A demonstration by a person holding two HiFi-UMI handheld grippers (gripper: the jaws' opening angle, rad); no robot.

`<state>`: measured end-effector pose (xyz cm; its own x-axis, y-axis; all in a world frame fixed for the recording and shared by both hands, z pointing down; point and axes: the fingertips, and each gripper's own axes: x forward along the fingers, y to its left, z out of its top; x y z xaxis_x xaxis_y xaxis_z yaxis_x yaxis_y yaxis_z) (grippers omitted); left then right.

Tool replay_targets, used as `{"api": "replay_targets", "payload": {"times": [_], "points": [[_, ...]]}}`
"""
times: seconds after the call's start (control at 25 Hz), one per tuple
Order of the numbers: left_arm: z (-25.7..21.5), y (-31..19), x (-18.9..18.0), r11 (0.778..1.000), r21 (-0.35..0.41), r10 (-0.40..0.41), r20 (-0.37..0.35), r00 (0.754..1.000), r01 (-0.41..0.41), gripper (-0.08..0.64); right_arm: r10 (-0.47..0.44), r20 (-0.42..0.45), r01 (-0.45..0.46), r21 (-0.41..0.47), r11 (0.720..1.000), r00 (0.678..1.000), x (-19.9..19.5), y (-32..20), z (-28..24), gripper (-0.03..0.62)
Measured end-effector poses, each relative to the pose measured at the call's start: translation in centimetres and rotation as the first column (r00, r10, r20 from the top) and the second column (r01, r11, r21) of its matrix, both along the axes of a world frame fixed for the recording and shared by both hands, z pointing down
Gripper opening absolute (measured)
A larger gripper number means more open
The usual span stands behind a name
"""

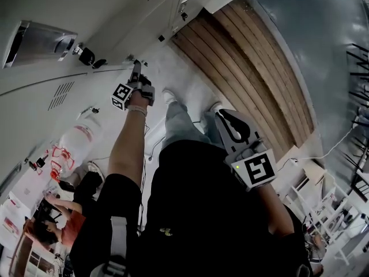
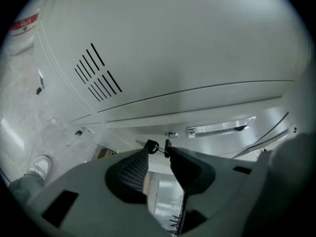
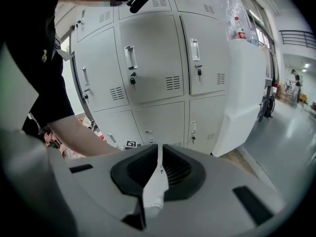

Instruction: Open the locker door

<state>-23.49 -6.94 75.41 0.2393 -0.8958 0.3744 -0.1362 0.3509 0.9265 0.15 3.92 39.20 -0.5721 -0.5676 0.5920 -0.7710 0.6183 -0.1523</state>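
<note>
The right gripper (image 3: 159, 147) is hanging back empty, jaws together, while the left gripper (image 2: 159, 148), jaws narrowly parted, is flanking the key (image 2: 166, 145) in the locker door (image 2: 237, 117), beside its metal handle (image 2: 219, 129), vent slots (image 2: 96, 75) beyond.

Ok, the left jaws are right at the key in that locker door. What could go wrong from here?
1. The key sits only at the very tips of the left gripper's jaws, so it may slip out when turned or pulled.
2. The person's shoe stands close to the lockers, so the locker door might swing into the legs as it opens.
</note>
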Motion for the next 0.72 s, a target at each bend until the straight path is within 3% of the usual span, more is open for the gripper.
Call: {"api": "replay_targets", "payload": {"times": [0.32, 0.72], "points": [[0.1, 1.7, 2.8, 1.000, 0.000, 0.023, -0.008, 1.000, -0.023, 0.150, -0.033, -0.013, 0.033, 0.001, 0.999, 0.999, 1.8, 0.2, 0.2, 0.048], [0.0, 3.9, 10.5, 0.998, 0.011, 0.057, -0.042, 0.998, -0.057, 0.163, -0.016, -0.018, 0.016, -0.019, 1.000, 1.000, 7.3, 1.8, 0.3, 0.048]]}}
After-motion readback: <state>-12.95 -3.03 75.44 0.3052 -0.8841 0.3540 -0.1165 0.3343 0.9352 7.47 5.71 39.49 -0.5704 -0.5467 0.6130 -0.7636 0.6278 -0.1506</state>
